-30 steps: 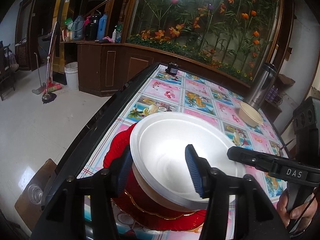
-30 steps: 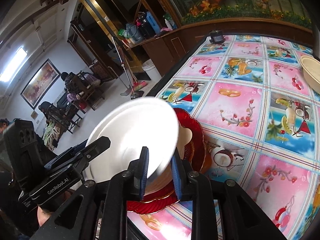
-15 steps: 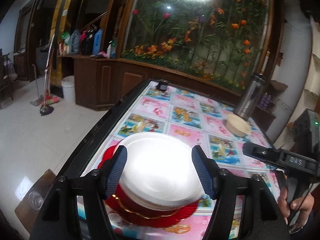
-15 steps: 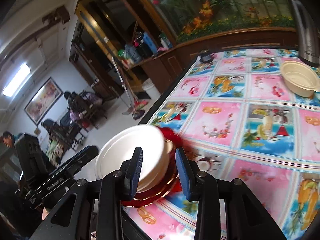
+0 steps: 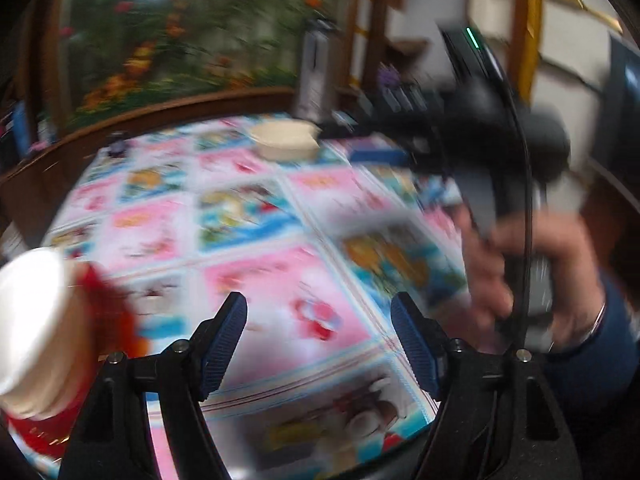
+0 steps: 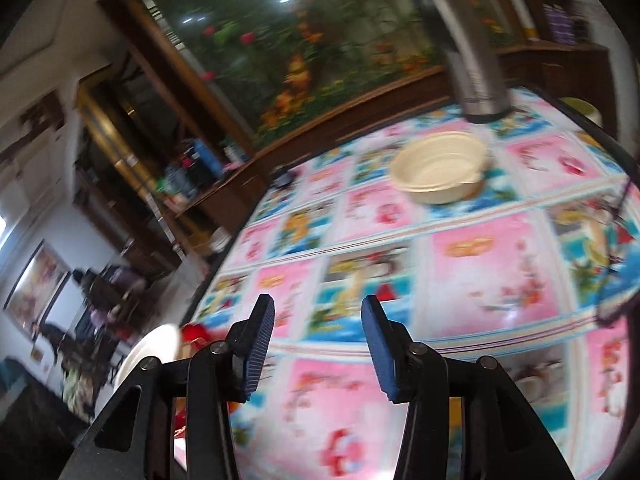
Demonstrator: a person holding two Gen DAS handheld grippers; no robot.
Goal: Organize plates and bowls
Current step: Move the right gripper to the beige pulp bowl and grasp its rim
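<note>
A bright cloth of pink and blue fruit squares covers the counter [image 6: 500,264], with a wall of painted flowers behind it; both views are smeared with blur. Your left tool [image 5: 318,336] tilts down over the cloth, its blue pads set wide with only bare cloth between them; the jaws have just been opening. Your right tool [image 6: 318,340] also tilts down over the cloth, its gap narrower than the left one's, jaws parted and just opened further, holding nothing. In the left view your right hand [image 5: 532,280], in a blue sleeve, grips the right tool's handle off to the right.

The white bowl [image 5: 34,328] sits on the red plates [image 5: 48,428] at the near-left edge of the counter, left of and outside your left tool's pads, apart from both tools. The cream bowl [image 6: 440,172] lies well ahead of your right tool on the far side of the counter, just in front of a steel flask [image 6: 472,64].
</note>
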